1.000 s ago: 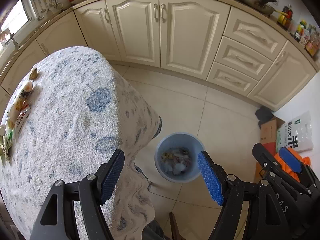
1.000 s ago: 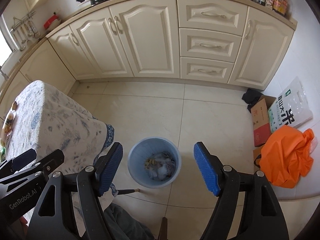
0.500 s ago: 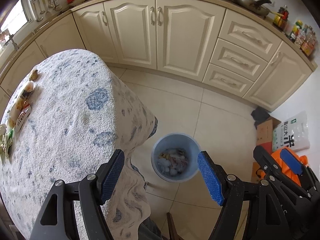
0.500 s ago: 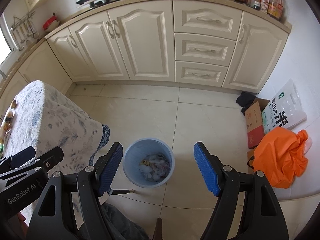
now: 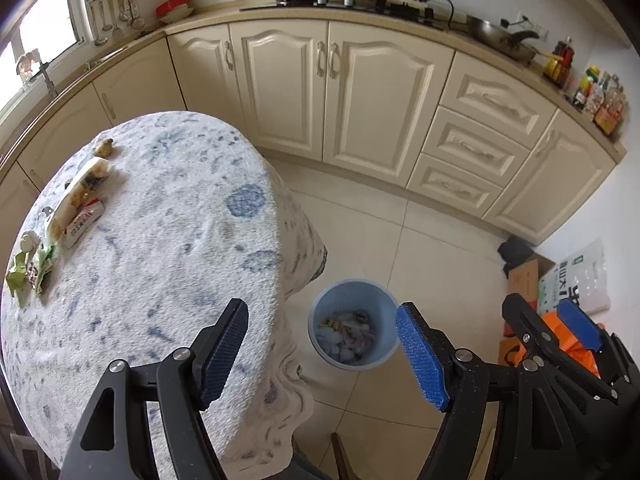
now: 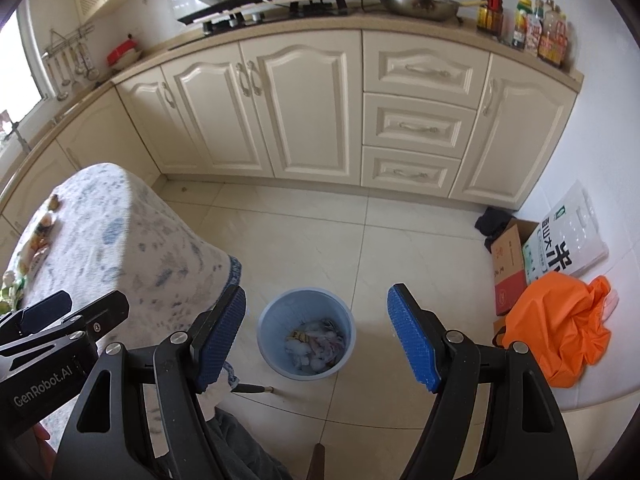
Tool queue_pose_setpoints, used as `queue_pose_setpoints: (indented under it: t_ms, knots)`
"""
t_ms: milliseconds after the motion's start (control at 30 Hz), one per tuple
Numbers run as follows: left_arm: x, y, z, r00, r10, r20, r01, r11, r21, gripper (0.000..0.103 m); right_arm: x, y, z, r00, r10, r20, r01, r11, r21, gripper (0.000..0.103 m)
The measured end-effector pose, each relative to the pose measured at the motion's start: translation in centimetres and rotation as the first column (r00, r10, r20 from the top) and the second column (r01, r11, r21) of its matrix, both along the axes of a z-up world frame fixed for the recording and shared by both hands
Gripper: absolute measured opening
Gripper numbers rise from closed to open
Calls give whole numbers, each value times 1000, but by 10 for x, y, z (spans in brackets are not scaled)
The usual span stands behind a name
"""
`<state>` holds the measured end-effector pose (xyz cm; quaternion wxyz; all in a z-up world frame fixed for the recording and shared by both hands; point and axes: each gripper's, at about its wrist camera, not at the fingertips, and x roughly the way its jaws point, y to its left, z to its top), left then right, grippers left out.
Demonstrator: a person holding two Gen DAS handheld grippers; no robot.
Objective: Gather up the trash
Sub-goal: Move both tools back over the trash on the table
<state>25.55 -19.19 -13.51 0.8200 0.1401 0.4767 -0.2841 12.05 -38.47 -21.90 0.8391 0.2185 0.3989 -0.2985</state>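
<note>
Since one second earlier: both viewpoints have been raised and drawn back; the blue trash bin [image 5: 354, 324] now appears smaller and lower between the fingers, and more of the countertop is shown.

Item 1, left gripper [image 5: 320, 356]: jaws set wide, nothing held between the blue pads. The cloth-covered table [image 5: 160, 240] lies under and ahead of its left finger; the bin stands on the floor below, just inside its right finger.

Item 2, right gripper [image 6: 316, 336]: jaws likewise wide and empty. The bin [image 6: 306, 332] is framed directly below, between the fingers.

Item 3, bin contents: crumpled white paper and wrappers are already seen inside.

Item 4, remaining trash, all far ahead-left of the left gripper on the table's far edge: a long clear snack wrapper [image 5: 82, 196], a red-and-white packet [image 5: 82, 222] touching it, a green crumpled wrapper [image 5: 30, 272] nearer, and a small brown scrap [image 5: 104, 147] farthest off.

Item 5, off-task goods to the right of the right gripper: an orange bag [image 6: 560, 328], a cardboard box [image 6: 508, 268], a white printed bag [image 6: 568, 236].

Assessment: a drop into the bin is judged complete, since both grippers are empty above it. The task is judged partly done; the table-edge litter is yet to be fetched, the nearest piece to the left gripper being the green wrapper.
</note>
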Motion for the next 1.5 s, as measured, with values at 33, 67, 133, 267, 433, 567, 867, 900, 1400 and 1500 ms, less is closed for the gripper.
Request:
queue_pose_setpoints:
  t_ms: [33, 67, 133, 267, 433, 567, 867, 900, 1400, 1500]
  knots:
    - [-2, 6, 3, 1000, 3, 7, -3, 1000, -7, 73, -1, 3, 3, 1000, 4, 5, -4, 1000, -6, 75]
    - [-4, 12, 8, 1000, 8, 17, -8, 1000, -14, 73, -2, 9, 7, 1000, 10, 12, -10, 1000, -14, 75]
    - [-9, 25, 16, 999, 18, 34, -17, 999, -30, 76, -4, 16, 13, 999, 20, 25, -19, 1000, -22, 75]
    - [-21, 52, 31, 998, 35, 61, -32, 998, -55, 77, -6, 35, 26, 997, 49, 53, -47, 998, -47, 75]
    - [-37, 92, 47, 992, 75, 99, -67, 994, -81, 77, -6, 60, 41, 991, 102, 88, -95, 993, -75, 77]
    - [-48, 130, 59, 984, 131, 123, -119, 988, -100, 78, 0, 85, 49, 980, 164, 111, -153, 984, -95, 78]
    - [-66, 213, 80, 940, 296, 168, -280, 953, -112, 78, 30, 153, 63, 928, 346, 135, -329, 934, -137, 78]
    - [-67, 220, 81, 936, 311, 168, -295, 949, -113, 78, 35, 162, 64, 921, 365, 137, -346, 928, -140, 78]
    - [-30, 322, 80, 850, 517, 97, -509, 855, -96, 79, 104, 265, 59, 792, 601, 106, -587, 798, -138, 78]
    - [-13, 336, 73, 831, 551, 79, -546, 834, -79, 80, 120, 282, 54, 766, 637, 90, -625, 770, -128, 78]
